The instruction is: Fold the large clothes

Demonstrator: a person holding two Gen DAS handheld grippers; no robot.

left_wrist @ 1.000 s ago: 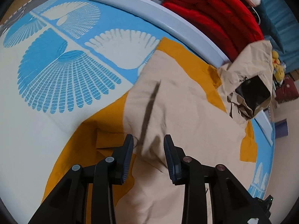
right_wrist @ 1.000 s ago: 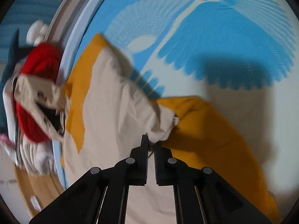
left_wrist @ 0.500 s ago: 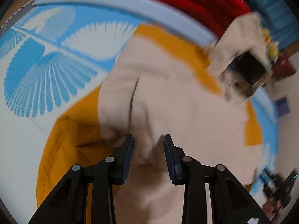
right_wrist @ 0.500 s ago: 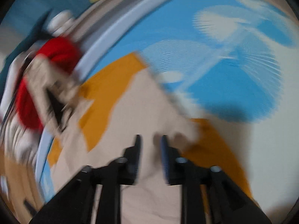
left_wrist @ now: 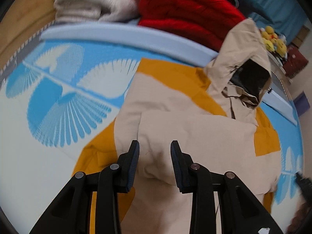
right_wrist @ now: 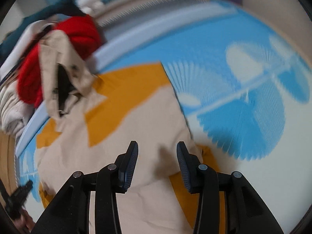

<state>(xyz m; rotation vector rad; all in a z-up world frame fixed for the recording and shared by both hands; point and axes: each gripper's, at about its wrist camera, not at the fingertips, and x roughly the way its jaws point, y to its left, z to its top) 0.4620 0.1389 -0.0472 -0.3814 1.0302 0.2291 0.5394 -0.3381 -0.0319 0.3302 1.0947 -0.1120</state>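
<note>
Right gripper (right_wrist: 157,161) has let go: jaws that were pinched on a beige fold 1 second ago now stand apart with nothing between them, cloth lying below. The folded-over beige panel now lies flat across the jacket (left_wrist: 187,120), so this fold looks done, my read.

Left gripper (left_wrist: 155,161) is at a narrow-to-medium gap, same as before, nothing pinched; beige fabric sits under it, not between the pads as far as I can tell.

Jacket is beige and mustard, spread on the blue-and-white mat (left_wrist: 58,101), its hood (left_wrist: 245,64) propped against the mat's pale blue far edge (left_wrist: 124,33). Red blanket (left_wrist: 187,9) and a cream one (left_wrist: 93,2) are stacked beyond that edge.

Versus 1 second ago: both views sit higher and further back from the cloth, right view rolled and blurred. The dark crease line seen on the beige front is gone; surface looks smoother. More mustard is covered at the left-side hem.

Next likely needs a fresh grab point for another fold; hood not tucked yet.
</note>
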